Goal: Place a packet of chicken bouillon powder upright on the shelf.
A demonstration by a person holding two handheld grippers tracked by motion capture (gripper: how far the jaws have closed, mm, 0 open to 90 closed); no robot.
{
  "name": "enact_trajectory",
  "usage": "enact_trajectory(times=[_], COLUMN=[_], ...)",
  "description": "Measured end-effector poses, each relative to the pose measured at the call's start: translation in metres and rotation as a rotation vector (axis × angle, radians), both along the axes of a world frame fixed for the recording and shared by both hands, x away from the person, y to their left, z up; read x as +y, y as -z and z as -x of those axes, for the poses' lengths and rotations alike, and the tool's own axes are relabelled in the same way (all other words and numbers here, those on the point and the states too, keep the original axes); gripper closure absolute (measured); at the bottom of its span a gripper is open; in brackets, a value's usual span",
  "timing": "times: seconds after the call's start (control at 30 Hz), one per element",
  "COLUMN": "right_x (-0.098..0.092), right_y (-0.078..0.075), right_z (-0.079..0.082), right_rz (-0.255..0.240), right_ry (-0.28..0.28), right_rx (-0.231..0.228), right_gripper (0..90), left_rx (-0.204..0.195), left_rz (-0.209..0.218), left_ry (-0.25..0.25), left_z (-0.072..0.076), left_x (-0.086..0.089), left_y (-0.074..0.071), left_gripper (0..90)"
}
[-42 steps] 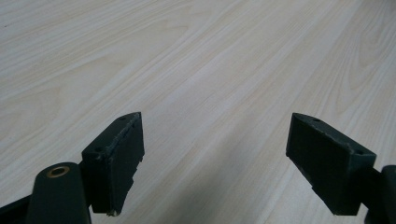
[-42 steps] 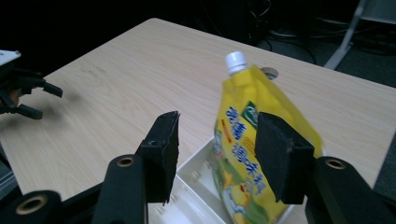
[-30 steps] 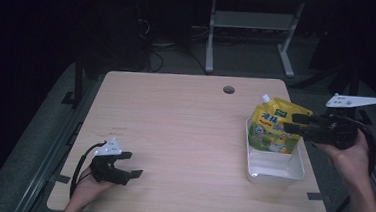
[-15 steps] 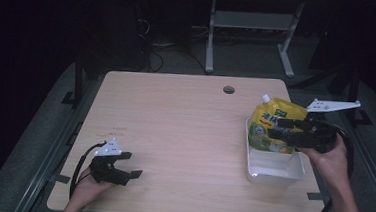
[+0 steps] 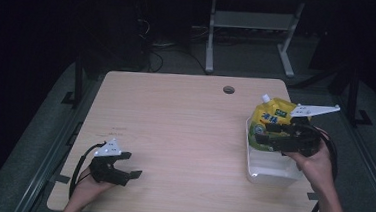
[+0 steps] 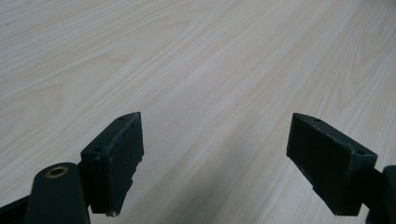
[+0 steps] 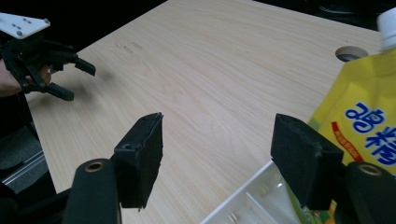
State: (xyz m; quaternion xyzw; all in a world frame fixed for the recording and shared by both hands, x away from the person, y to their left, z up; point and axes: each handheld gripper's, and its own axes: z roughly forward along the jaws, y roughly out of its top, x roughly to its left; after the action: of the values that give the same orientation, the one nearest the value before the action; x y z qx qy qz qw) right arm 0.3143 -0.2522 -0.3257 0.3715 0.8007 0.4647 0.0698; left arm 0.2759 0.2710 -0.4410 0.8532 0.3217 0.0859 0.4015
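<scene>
A yellow spouted pouch [image 5: 271, 113] stands at the far end of a white plastic tray [image 5: 271, 173] by the table's right edge. My right gripper [image 5: 265, 133] hangs over the tray right in front of the pouch, pointing left. Its jaws have just been opening and stand open, with nothing between them. In the right gripper view the right gripper [image 7: 217, 147] frames bare table, with the pouch [image 7: 369, 116] just outside one jaw and the tray's rim [image 7: 243, 203] below. My left gripper [image 5: 131, 164] rests open at the front left, and in its own view the left gripper [image 6: 215, 154] has only wood between the jaws.
The wooden table [image 5: 175, 120] has a round cable hole [image 5: 228, 90] near its far edge. Beyond the table stand a metal frame's legs [image 5: 210, 42] on a dark floor. The left gripper [image 7: 56, 70] is seen far across the table in the right gripper view.
The right hand has come left and down with its gripper, now low over the tray in front of the pouch. The pouch and the left gripper have stayed put.
</scene>
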Motion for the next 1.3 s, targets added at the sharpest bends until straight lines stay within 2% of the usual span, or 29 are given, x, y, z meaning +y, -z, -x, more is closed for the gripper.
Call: enact_trajectory(times=[0.43, 0.67, 1.3], right_x=[0.028, 0.041, 0.08], right_y=[0.013, 0.015, 0.027], right_z=[0.0, 0.001, 0.002], right_rz=[0.019, 0.032, 0.009], right_ry=[-0.033, -0.049, -0.116], right_rx=[0.007, 0.006, 0.022], right_gripper=[32.3, 31.2, 30.3], left_rx=[0.001, 0.004, 0.008], left_rz=[-0.001, 0.0, -0.004], left_ry=[0.004, 0.003, 0.018], left_z=[0.0, 0.001, 0.001], left_x=[0.0, 0.001, 0.0], left_y=[0.001, 0.001, 0.002], left_gripper=[18.4, 18.4, 18.4])
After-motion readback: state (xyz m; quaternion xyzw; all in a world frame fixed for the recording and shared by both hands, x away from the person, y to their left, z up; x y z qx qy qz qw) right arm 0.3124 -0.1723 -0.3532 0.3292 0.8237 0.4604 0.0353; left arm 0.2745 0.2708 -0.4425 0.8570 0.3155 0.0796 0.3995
